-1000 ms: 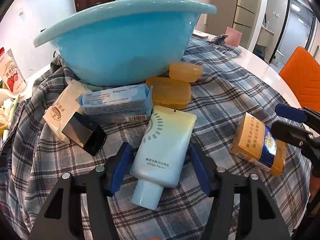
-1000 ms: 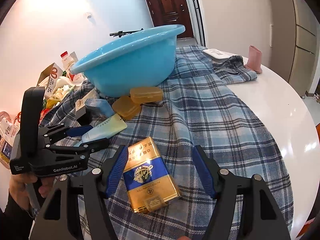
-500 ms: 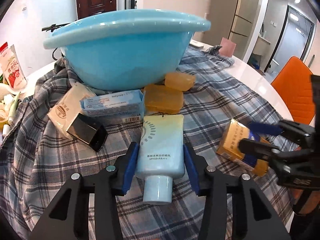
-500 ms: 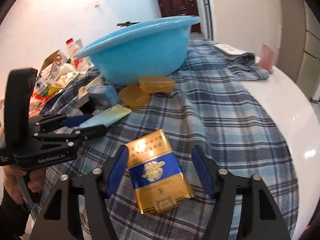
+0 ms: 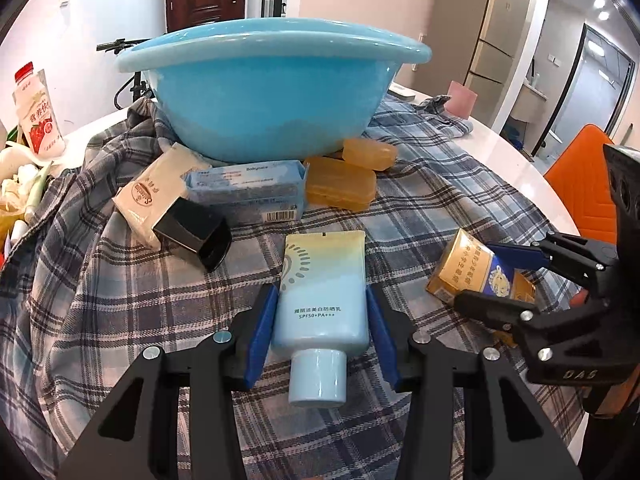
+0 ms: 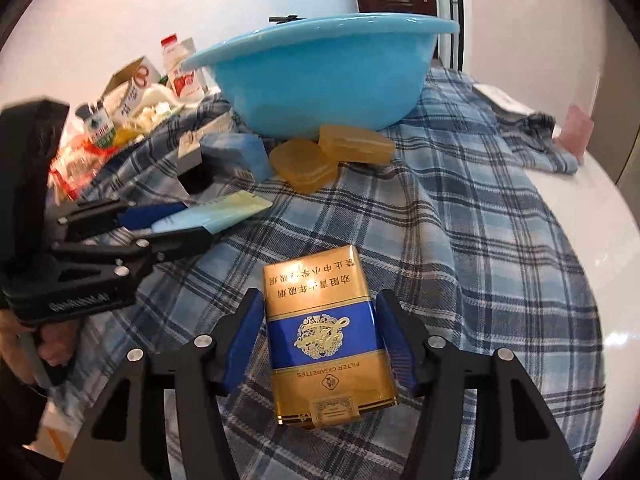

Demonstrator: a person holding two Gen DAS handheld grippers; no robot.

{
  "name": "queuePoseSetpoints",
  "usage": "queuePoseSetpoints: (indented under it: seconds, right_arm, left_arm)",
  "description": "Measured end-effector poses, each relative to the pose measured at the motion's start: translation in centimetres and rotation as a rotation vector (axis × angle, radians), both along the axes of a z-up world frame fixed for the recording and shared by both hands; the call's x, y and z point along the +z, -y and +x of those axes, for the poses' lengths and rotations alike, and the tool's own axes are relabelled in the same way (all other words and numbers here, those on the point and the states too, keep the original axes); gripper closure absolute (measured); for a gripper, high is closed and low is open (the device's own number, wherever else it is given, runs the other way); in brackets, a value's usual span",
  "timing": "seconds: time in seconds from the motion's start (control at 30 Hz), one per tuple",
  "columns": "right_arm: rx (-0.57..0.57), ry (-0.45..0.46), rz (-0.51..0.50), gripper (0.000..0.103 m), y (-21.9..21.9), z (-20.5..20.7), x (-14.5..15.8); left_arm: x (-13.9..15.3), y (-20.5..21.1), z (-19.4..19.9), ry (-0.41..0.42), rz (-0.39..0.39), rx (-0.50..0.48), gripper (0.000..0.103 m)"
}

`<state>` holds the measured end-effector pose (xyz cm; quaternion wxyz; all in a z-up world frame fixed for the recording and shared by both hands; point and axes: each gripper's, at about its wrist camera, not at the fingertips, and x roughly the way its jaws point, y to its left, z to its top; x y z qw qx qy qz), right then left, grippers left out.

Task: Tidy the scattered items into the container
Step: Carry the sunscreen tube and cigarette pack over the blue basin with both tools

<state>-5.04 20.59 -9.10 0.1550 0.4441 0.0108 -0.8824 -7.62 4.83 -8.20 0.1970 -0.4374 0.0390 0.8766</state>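
Left wrist, sunscreen tube (image 5: 322,304) clamped between tongs (image 5: 322,330)

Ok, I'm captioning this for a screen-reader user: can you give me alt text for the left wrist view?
The left gripper is closed on a pale blue sunscreen tube lying cap-first on a plaid cloth. To its right, the right gripper clamps a gold and blue cigarette pack. Behind stand a big blue basin, amber soap cases and boxes.

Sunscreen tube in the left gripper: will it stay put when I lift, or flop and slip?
The sunscreen tube looks soft-walled, so it will probably dent under the blue pads. Its glossy skin may slide. The left gripper holds near the cap, so the flat tail may droop.
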Motion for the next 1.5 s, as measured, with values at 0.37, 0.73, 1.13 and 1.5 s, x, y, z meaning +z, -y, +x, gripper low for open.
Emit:
queuePoseSetpoints:
  seconds: [0.37,0.73,1.13,1.5]
  right_arm:
    - [-0.003,-0.026,0.126,0.044,1.3,0.5,-0.5]
    - [-0.057,-0.087,0.134,0.045,0.9,2.0,1.7]
    - [-0.087,-0.193,0.105,0.045,1.7,1.5,6.4]
    - [-0.086,-0.315,0.078,0.045,3.4,-3.0,12.6]
  left_arm:
    - [-1.0,-0.6,0.5,-0.011,-0.027,0.014,0.059]
    - [1.8,0.1,1.7,-0.071,0.016,0.023,0.059]
    - [6.7,1.2,2.2,-0.200,-0.033,0.118,0.059]
    - [11.6,3.0,-1.0,-0.287,-0.009,0.201,0.059]
